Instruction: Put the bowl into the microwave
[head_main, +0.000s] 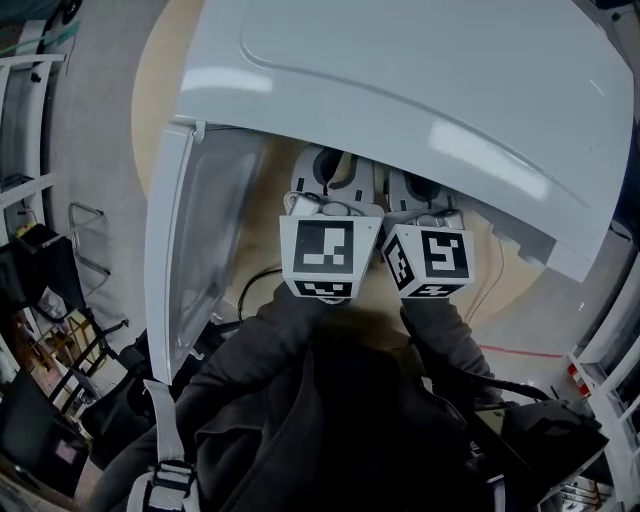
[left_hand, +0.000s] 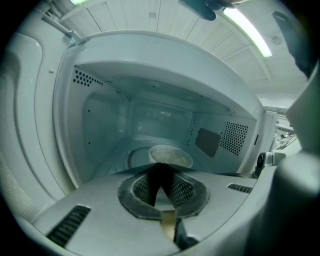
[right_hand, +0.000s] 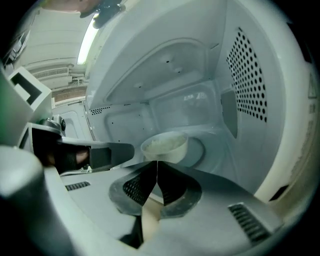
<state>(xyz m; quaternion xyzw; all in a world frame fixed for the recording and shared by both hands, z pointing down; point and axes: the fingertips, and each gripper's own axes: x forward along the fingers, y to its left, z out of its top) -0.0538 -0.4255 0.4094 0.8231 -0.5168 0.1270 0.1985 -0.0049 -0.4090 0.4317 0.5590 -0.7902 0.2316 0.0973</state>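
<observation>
A white bowl (left_hand: 170, 156) (right_hand: 165, 145) sits on the glass turntable (right_hand: 198, 151) inside the white microwave (head_main: 420, 100), a little beyond both grippers. The microwave door (head_main: 190, 250) hangs open to the left. My left gripper (left_hand: 160, 167) points into the cavity from just outside the opening, shut, with nothing between its tips. Beside it, my right gripper (right_hand: 157, 164) is also shut and empty, just short of the bowl. In the head view only their marker cubes (head_main: 330, 255) (head_main: 430, 260) show at the opening. The bowl is hidden there under the microwave's top.
The microwave stands on a round wooden table (head_main: 150, 110). Perforated vents (right_hand: 250, 80) line the right cavity wall. Dark chairs and gear (head_main: 45, 300) crowd the floor at the left, and white shelving (head_main: 610, 370) is at the right. The person's dark sleeves (head_main: 320, 400) fill the foreground.
</observation>
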